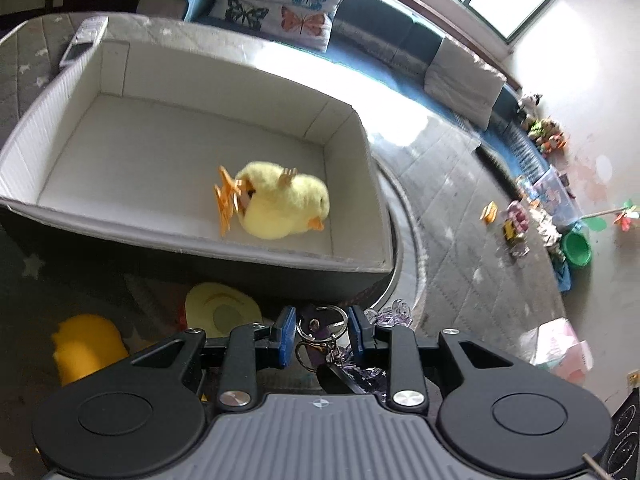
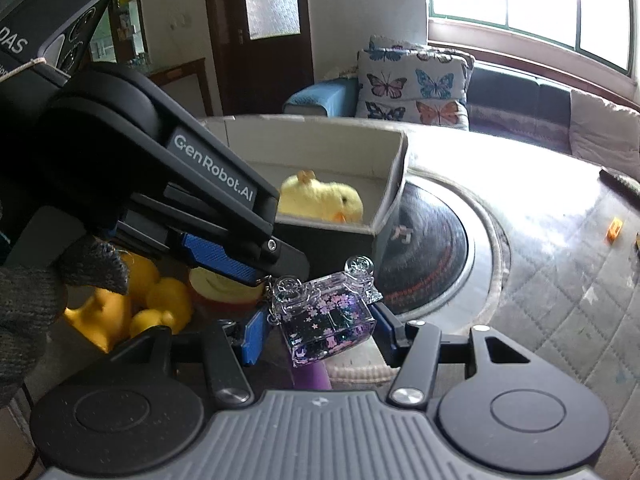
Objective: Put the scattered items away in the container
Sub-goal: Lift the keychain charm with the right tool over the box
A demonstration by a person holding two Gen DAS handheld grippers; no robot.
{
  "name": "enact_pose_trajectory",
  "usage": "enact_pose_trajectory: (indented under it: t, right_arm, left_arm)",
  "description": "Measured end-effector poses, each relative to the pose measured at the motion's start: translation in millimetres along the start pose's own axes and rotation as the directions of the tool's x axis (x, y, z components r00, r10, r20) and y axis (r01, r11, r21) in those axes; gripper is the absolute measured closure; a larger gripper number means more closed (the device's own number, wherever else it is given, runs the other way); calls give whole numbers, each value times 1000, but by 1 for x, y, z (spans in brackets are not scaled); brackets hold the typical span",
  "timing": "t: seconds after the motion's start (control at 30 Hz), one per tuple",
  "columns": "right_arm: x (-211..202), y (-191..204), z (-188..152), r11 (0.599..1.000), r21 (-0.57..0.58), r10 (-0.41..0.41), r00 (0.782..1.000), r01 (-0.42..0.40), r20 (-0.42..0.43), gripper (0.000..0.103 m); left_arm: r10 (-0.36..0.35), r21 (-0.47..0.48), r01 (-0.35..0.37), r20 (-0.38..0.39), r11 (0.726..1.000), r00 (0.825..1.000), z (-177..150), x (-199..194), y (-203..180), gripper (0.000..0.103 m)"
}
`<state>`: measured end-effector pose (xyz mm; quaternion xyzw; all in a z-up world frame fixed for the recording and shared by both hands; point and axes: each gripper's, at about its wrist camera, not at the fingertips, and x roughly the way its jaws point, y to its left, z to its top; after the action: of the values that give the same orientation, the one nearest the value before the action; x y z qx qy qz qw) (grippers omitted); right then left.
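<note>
An open white-lined box [image 1: 352, 184] holds a yellow plush chick [image 1: 280, 204], also visible in the right wrist view [image 2: 320, 200]. My left gripper [image 1: 322, 334] is shut on the metal ring of a keychain [image 1: 320, 322], just in front of the box's near wall. In the right wrist view the left gripper [image 2: 280, 262] reaches in from the upper left. The keychain's clear purple glitter charm [image 2: 328, 320] hangs from it by a short chain. That charm dangles between the fingers of my right gripper [image 2: 320, 332], which stands open around it.
Yellow rubber ducks [image 2: 160, 304] and a pale yellow fruit-slice toy [image 1: 220, 312] lie on the table left of the grippers. A remote [image 1: 84, 40] rests by the box's far corner. A dark round plate [image 2: 432, 248] sits in the table's middle. A gloved hand [image 2: 40, 300] holds the left gripper.
</note>
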<state>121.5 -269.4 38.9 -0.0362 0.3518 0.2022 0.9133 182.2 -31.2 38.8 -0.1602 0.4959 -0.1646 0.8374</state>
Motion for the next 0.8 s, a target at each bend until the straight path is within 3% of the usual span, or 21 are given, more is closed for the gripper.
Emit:
enact_pose_trajectory:
  t: [0.3,0.8]
  right_arm:
    - [-8,13,39,999,-44,34,996,-31,77,48]
    - [27,44,127,988,-108,128,973,-109,191,48]
  left_arm:
    - [-46,-4,47,114,999,992,25,-40,3,72]
    - [-18,-59,35,272,998,962,92,-81,43,72]
